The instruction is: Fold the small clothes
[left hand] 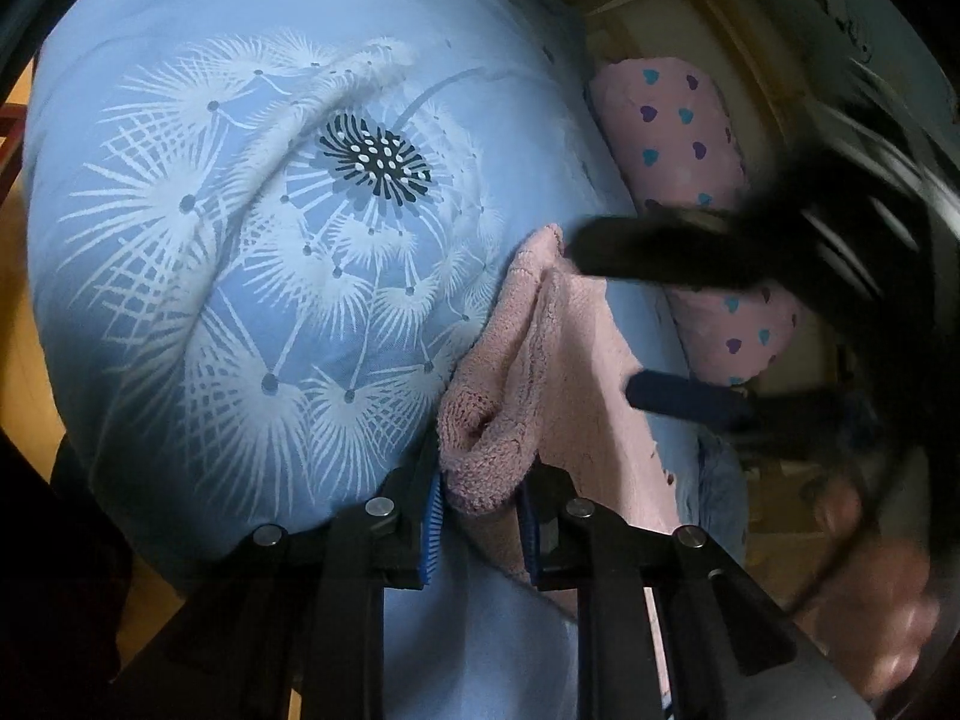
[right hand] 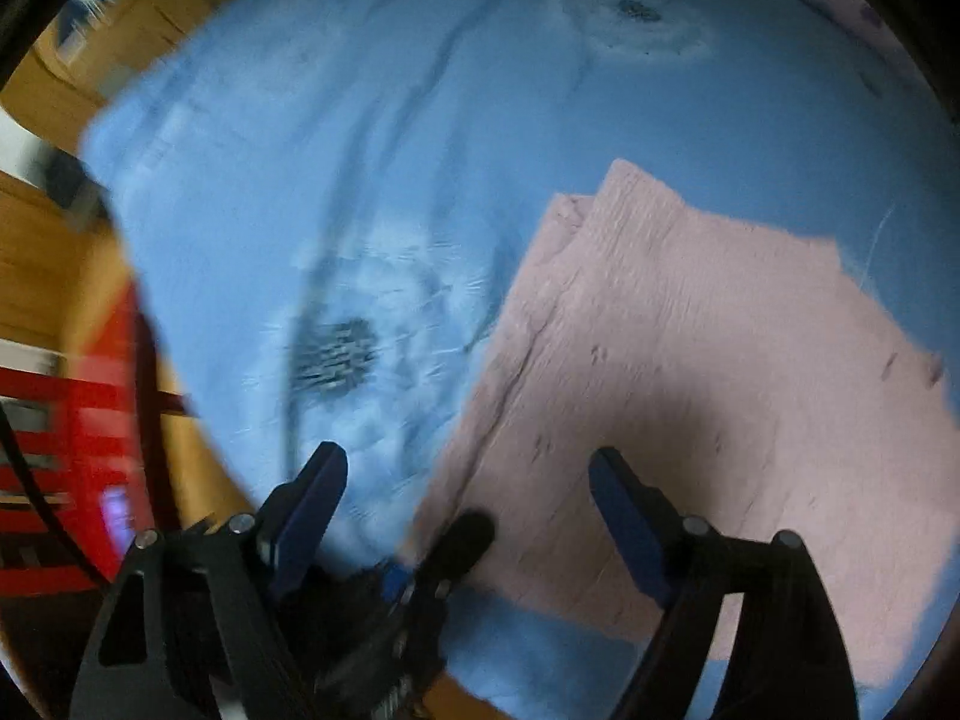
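Observation:
A pink fleecy cloth (left hand: 540, 372) lies on a light blue bedsheet with white dandelion prints (left hand: 228, 228). My left gripper (left hand: 480, 510) is shut on a bunched corner of the pink cloth, which bulges between the blue pads. In the right wrist view the pink cloth (right hand: 690, 360) lies flat and partly folded on the sheet (right hand: 360, 150). My right gripper (right hand: 468, 474) is open, fingers spread wide just above the cloth's near edge, holding nothing. It also shows blurred in the left wrist view (left hand: 660, 324). The left gripper shows low in the right wrist view (right hand: 420, 564).
A pink pillow with blue and purple hearts (left hand: 672, 138) lies along the bed's far edge. Wooden floor (right hand: 60, 252) and a red object (right hand: 90, 450) lie off the bed's left side. The person's hand (left hand: 870, 612) shows at lower right.

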`<state>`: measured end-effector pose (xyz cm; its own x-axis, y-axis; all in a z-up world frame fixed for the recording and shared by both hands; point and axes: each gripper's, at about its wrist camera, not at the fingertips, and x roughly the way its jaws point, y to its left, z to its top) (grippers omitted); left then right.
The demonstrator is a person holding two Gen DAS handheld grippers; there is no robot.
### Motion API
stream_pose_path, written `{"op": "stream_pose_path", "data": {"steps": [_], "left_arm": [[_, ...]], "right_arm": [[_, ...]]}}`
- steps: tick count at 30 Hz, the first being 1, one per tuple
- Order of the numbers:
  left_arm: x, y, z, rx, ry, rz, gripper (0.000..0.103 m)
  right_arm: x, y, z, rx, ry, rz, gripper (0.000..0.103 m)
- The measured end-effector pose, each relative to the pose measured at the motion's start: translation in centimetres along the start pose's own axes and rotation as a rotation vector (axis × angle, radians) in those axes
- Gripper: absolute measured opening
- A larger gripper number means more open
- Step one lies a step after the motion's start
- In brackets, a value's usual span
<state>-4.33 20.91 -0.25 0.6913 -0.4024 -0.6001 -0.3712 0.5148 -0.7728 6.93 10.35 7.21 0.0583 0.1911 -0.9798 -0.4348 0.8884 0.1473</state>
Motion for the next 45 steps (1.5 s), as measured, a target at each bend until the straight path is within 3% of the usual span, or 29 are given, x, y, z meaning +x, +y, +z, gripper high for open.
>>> {"op": "stream_pose_path", "data": {"steps": [7, 13, 15, 17, 20, 27, 31, 35, 40, 45], "left_arm": [[0.0, 0.0, -0.3, -0.007, -0.002, 0.005, 0.001], [-0.1, 0.0, -0.5, -0.016, -0.002, 0.008, 0.001], [0.0, 0.0, -0.5, -0.020, -0.003, 0.007, 0.000], [0.0, 0.1, -0.3, -0.026, -0.002, 0.001, 0.000], [-0.1, 0.3, -0.1, -0.035, 0.004, -0.012, 0.000], [-0.7, -1.0, 0.5, 0.030, 0.001, -0.018, 0.000], [-1.1, -1.8, 0.6, 0.077, -0.018, -0.011, 0.000], [-1.7, -3.2, 0.5, 0.149, -0.042, -0.014, 0.000], [-2.6, -5.3, 0.8, 0.225, -0.065, -0.045, 0.000], [-2.6, -6.4, 0.3, 0.269, -0.086, -0.039, 0.000]], "right_arm": [[5.0, 1.5, 2.2, 0.031, 0.173, -0.159, 0.081], [5.6, 2.0, 2.7, 0.044, 0.187, -0.213, 0.079], [5.6, 2.0, 2.5, 0.044, 0.177, -0.256, 0.069], [5.2, 2.0, 2.6, 0.082, 0.159, -0.308, 0.041], [4.6, 1.8, 2.3, 0.092, 0.133, -0.321, 0.024], [2.3, -1.1, 0.9, 0.176, 0.056, -0.160, 0.019], [0.4, -2.4, 0.3, 0.162, 0.010, -0.083, 0.018], [-1.5, -3.5, -0.4, 0.149, -0.048, -0.027, 0.017], [-4.9, -4.4, -2.0, 0.089, -0.183, -0.009, 0.015], [-6.0, -7.0, -2.8, 0.178, -0.203, 0.124, 0.015]]}}
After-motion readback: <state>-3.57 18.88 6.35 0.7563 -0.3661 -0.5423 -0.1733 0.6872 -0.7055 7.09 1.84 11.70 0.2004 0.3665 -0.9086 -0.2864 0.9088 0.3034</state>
